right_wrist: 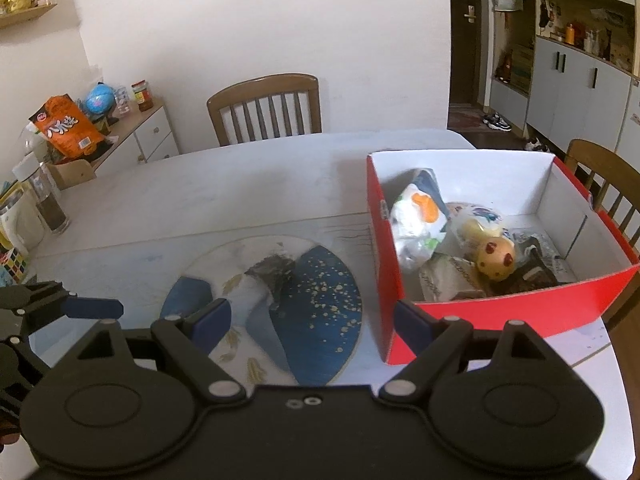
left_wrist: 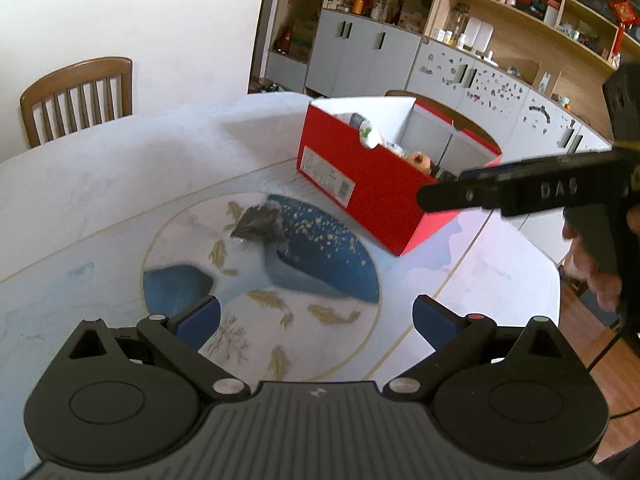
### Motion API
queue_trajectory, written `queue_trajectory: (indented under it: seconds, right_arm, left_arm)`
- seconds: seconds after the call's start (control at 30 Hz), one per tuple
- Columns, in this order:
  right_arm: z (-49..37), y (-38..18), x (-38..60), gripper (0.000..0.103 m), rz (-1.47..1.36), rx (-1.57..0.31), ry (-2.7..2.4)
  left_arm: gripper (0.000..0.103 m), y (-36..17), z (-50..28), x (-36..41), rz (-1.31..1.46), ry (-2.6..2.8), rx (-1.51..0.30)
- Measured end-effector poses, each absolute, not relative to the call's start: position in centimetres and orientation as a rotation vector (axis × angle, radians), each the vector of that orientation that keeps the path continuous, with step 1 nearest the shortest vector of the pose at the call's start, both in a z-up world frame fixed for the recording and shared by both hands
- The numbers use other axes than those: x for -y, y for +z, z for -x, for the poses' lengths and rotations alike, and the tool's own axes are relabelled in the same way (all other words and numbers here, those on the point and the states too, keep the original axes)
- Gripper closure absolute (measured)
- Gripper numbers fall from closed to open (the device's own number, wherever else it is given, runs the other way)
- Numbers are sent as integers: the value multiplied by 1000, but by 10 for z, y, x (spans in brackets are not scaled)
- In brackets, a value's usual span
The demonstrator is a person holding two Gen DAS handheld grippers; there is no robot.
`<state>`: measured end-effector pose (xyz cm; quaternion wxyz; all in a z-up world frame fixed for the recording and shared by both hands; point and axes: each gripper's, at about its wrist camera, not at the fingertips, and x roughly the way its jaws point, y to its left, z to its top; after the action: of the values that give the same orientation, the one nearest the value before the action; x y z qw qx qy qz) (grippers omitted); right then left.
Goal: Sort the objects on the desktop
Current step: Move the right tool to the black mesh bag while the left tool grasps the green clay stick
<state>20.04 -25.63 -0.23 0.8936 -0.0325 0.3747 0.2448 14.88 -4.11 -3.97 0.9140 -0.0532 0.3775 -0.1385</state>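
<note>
An open red shoebox [right_wrist: 508, 304] with a white inside stands on the right part of the white table [right_wrist: 224, 184]. In it lie several items: a white packet with an orange mark [right_wrist: 420, 216], a yellow toy with red spots [right_wrist: 496, 260] and dark wrappers. My right gripper [right_wrist: 312, 322] is open and holds nothing, hovering over the table's round blue-and-white print [right_wrist: 316, 300] by the box's near left corner. My left gripper [left_wrist: 316, 320] is open and holds nothing, over the same print [left_wrist: 320, 256]. The left wrist view shows the red box [left_wrist: 360, 184] ahead, with the right gripper [left_wrist: 452, 184] in front of it.
Wooden chairs [right_wrist: 266, 106] stand at the far and right sides of the table. Bottles [right_wrist: 48, 200] and a puzzle cube [right_wrist: 14, 266] sit at the table's left edge. A side cabinet [right_wrist: 136, 136] carries a snack bag and a globe. The table's right edge [left_wrist: 556, 280] drops to wooden floor.
</note>
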Motion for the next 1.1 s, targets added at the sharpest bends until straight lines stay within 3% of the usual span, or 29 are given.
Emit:
queue_trajectory:
  seconds: [1.1]
  right_arm:
    - [-213, -27, 208, 14, 141, -811, 618]
  left_arm:
    - [0, -97, -71, 40, 104, -142, -875]
